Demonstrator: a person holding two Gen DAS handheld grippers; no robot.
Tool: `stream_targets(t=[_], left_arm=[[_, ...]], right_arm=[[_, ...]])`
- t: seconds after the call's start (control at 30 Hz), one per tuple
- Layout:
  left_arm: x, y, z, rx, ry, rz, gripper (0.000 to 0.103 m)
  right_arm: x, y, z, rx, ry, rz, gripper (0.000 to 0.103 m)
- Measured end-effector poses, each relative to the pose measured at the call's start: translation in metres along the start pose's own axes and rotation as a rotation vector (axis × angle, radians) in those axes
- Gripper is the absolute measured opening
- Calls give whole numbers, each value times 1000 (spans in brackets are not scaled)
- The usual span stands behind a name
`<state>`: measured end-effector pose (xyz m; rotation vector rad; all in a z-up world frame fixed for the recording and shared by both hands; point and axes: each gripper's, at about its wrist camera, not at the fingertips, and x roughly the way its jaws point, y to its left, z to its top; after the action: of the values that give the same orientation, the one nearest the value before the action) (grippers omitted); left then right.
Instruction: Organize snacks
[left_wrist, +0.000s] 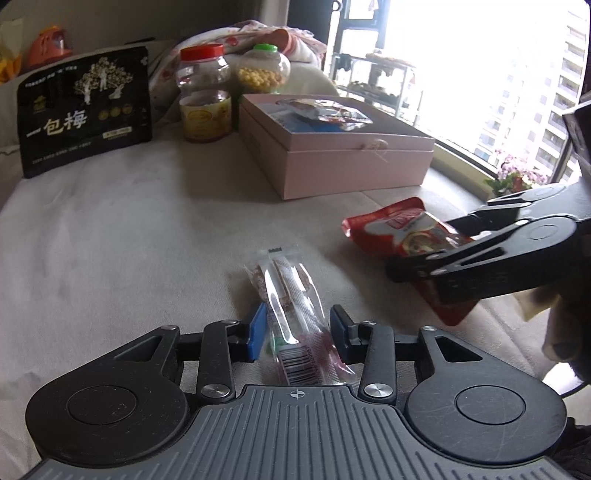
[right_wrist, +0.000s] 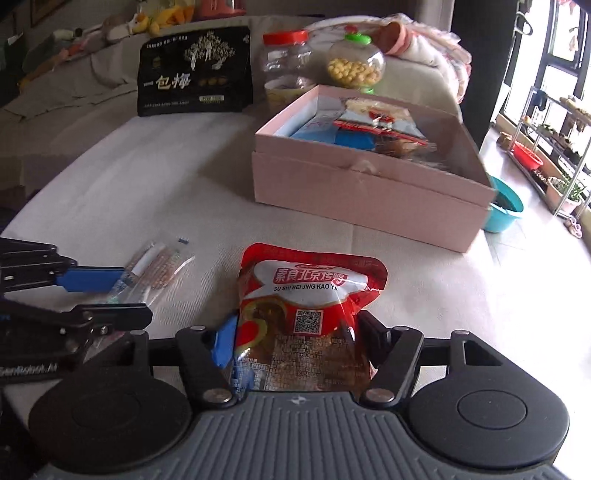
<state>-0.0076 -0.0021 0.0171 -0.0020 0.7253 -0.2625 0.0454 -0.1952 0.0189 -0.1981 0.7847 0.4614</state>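
Crinkly red pouch (right_wrist: 306, 317), ribbed right tool (right_wrist: 295, 343)

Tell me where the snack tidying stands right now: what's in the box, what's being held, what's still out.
Done: a few packets already lie in the open pink box.
In hand: the right gripper is shut on the red snack pouch. The left gripper straddles the clear snack stick packet, not visibly clamped.
Left: both still need to go in; the black plum bag and two jars stand outside.
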Motion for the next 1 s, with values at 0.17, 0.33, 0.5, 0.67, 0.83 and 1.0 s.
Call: stream_targets(t=[0.17,0.33,0.5,0.67,0.83,1.0], left_arm=[[-13,-7,4,29,-45,-23,35],[-38,-10,41,48,-171,-53,12],[-43,-12,98,103,-311,-44,12],[-37,0,117,48,-254,-80,12],[-23,-1,68,4,-27,-72,13],[-8,-21,17,74,51,23,14]], right_arm=[[-35,-16,2,40,-65,-7,66],[-74,-36,19,61,-197,-56,66],[-94,-58,32,98,-273,-102,66],[-89,-62,25,112,-252,-105,67],[-57,-50,8,123,-171,-85,67],[-15,-38,-13,148,-99,-95,67]])
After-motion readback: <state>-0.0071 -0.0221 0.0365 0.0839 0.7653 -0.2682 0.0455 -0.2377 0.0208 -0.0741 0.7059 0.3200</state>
